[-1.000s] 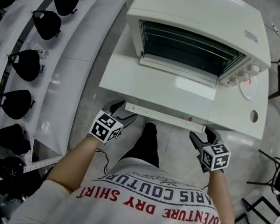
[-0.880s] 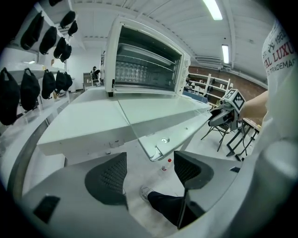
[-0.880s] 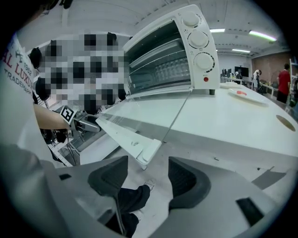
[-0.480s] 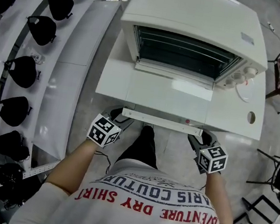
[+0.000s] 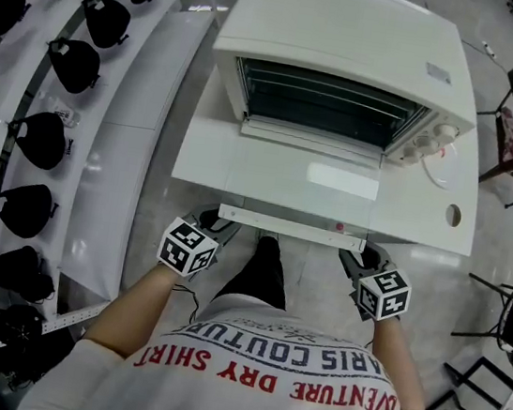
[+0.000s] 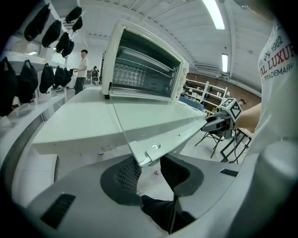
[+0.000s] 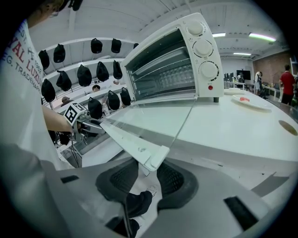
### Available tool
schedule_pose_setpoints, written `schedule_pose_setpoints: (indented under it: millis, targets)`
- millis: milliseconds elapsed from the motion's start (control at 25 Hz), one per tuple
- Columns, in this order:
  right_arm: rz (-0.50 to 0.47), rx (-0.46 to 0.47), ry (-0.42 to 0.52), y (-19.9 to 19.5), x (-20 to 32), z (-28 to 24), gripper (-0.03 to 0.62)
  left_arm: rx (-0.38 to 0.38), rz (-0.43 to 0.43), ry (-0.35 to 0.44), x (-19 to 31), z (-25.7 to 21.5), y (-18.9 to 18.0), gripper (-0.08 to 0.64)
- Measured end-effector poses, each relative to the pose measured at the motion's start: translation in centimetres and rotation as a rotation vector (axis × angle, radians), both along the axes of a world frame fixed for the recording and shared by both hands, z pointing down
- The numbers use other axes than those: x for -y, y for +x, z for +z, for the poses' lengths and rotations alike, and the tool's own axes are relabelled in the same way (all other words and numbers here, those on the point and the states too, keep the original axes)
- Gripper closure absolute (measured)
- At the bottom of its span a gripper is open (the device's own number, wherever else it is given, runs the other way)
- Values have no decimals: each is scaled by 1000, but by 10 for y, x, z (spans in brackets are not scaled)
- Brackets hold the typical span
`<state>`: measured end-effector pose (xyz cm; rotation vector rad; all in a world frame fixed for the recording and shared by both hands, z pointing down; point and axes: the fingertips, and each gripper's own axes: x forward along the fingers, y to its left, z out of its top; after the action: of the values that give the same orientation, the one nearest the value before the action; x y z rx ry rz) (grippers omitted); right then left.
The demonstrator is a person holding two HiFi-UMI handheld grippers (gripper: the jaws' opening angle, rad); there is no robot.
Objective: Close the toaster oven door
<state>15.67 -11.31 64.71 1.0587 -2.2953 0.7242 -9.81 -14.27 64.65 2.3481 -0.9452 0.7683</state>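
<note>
Shop-like hall — curved white shelves (image 5: 113, 179) of black caps (image 5: 38, 138), strip lights (image 6: 213, 14)

**Handle end between closing jaws**

The right hand-held gripper (image 7: 149, 174) is closing its jaws around the near end of the white door handle (image 7: 139, 148), with a gap showing beside the pads. The glass door (image 7: 158, 122) lies open and flat before the toaster oven (image 7: 181, 60) on the worktop (image 7: 242, 135). The left hand-held gripper (image 7: 88, 124) sits at the handle's far end.

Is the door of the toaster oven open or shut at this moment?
Open. The door lies folded down flat before the toaster oven, and the wire racks inside show through the uncovered opening.
</note>
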Motion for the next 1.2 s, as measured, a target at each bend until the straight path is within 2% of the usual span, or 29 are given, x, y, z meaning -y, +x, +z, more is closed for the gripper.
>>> schedule_pose_setpoints:
  millis: [640,1000,1200]
  targets:
    - [42,109,47,-1,-2,-41,465,-84,-51,42,1,-43,0,419]
    - [55,172,100,-1,1,-75,471,-110,-90,97,7,-77,1,419]
    - [80,239,118,1,4,-95,472,-124,-111,133,13,-98,2,431]
